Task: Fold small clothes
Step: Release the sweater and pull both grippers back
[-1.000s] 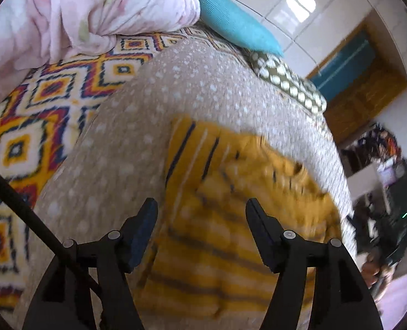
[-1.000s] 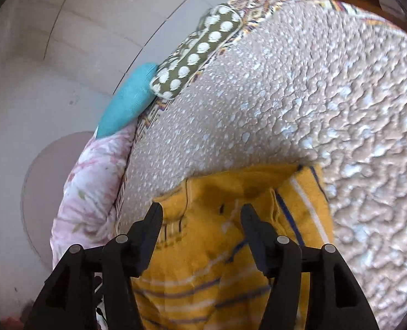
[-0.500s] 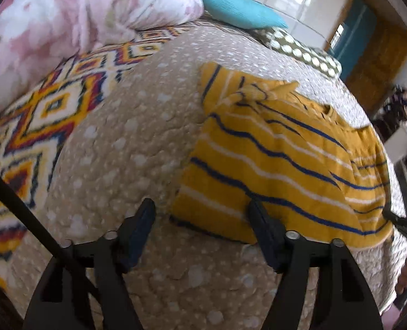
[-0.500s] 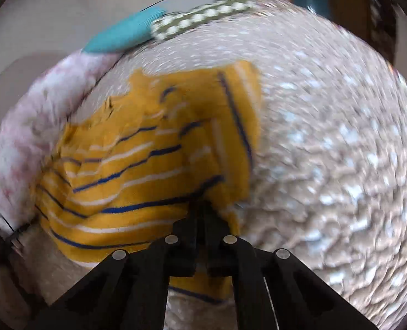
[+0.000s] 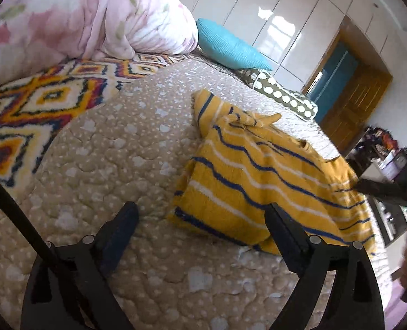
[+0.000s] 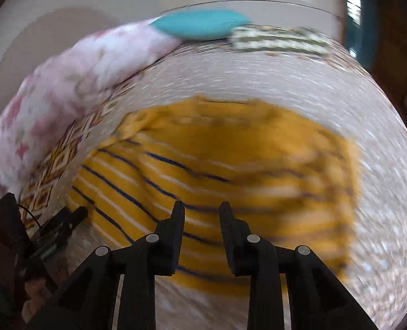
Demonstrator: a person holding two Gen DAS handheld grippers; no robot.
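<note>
Left wrist view: the yellow striped shirt (image 5: 258,181) lies folded on the bed's quilt (image 5: 107,165), long axis running away rightward. Left tool (image 5: 200,221) has been spreading wide and grips nothing. Right tool (image 6: 202,211), blurred, has just parted slightly above the shirt, seemingly empty.

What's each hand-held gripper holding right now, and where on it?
Nothing. The left hand-held gripper stands open at the yellow striped garment; the right hand-held gripper has just been opening, nothing pinched between its jaws.
</note>
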